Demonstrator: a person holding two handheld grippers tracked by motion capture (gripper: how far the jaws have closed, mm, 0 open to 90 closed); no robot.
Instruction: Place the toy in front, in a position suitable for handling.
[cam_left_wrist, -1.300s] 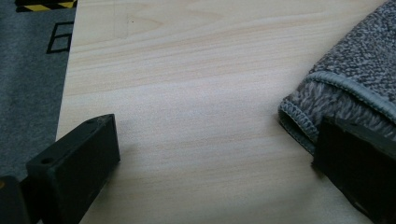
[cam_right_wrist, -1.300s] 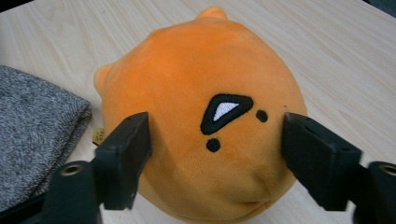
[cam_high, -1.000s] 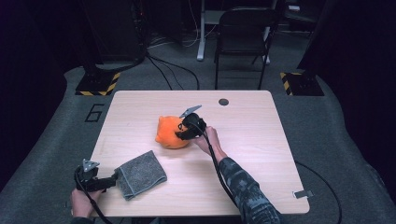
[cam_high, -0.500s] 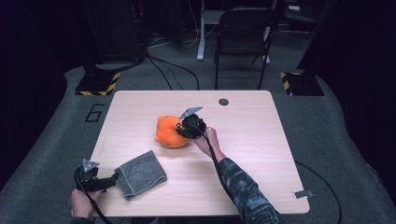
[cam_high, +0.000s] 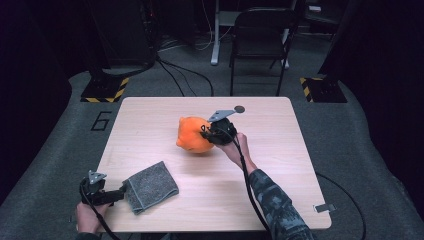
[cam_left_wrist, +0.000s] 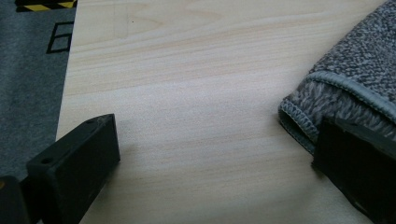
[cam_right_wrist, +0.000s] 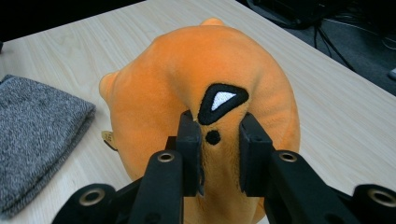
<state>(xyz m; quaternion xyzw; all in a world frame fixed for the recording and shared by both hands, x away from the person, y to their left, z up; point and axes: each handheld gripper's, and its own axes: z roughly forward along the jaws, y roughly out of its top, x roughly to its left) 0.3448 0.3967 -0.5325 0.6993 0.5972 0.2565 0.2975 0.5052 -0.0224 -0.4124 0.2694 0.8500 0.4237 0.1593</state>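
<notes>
An orange plush toy (cam_high: 191, 136) sits mid-table, and in the right gripper view the plush toy (cam_right_wrist: 187, 70) shows a black-and-white embroidered eye. My right gripper (cam_high: 206, 134) comes at it from the right. The jaws of the right gripper (cam_right_wrist: 218, 135) have just been closing and now pinch a fold of plush beside the eye. My left gripper (cam_high: 119, 194) rests open at the near left edge, beside a folded grey cloth (cam_high: 150, 186). In the left gripper view the left gripper (cam_left_wrist: 212, 135) has its jaws wide apart, one at the hem of the cloth (cam_left_wrist: 355, 70).
The wooden table (cam_high: 280, 165) has bare surface on its right half and far left. A small dark round object (cam_high: 239, 108) lies near the far edge. A black chair (cam_high: 260, 30) and floor cables stand beyond the table. The grey cloth (cam_right_wrist: 32, 135) lies left of the plush.
The right hand has shifted slightly right and up with the plush, which has tilted and risen a little off the table. The left hand and the cloth have not moved.
</notes>
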